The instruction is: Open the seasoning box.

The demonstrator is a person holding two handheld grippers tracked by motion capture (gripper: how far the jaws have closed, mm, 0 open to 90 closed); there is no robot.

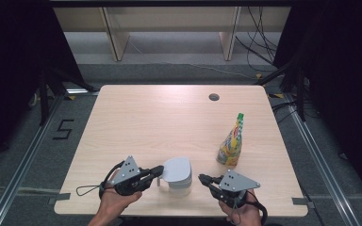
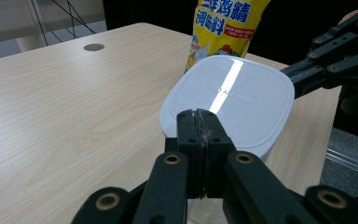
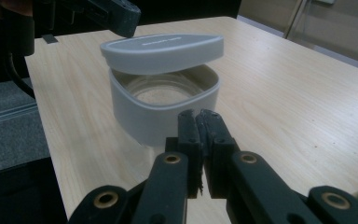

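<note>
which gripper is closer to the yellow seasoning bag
Right. The right gripper sits on the near side of the yellow seasoning bag, slightly to its left. The left gripper is farther off, across the white container, by the raised lid.

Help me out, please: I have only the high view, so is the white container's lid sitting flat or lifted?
Observer: Lifted. In the right gripper view the lid stands above the front rim of the white container, leaving a gap.
Operator: Thank you. Could you see anything inside?
Observer: Through that gap, a pale granular layer seems to cover the bottom.
Operator: And is the right gripper holding anything?
Observer: No. The right gripper has its jaws shut on nothing, just short of the container's wall.
</note>
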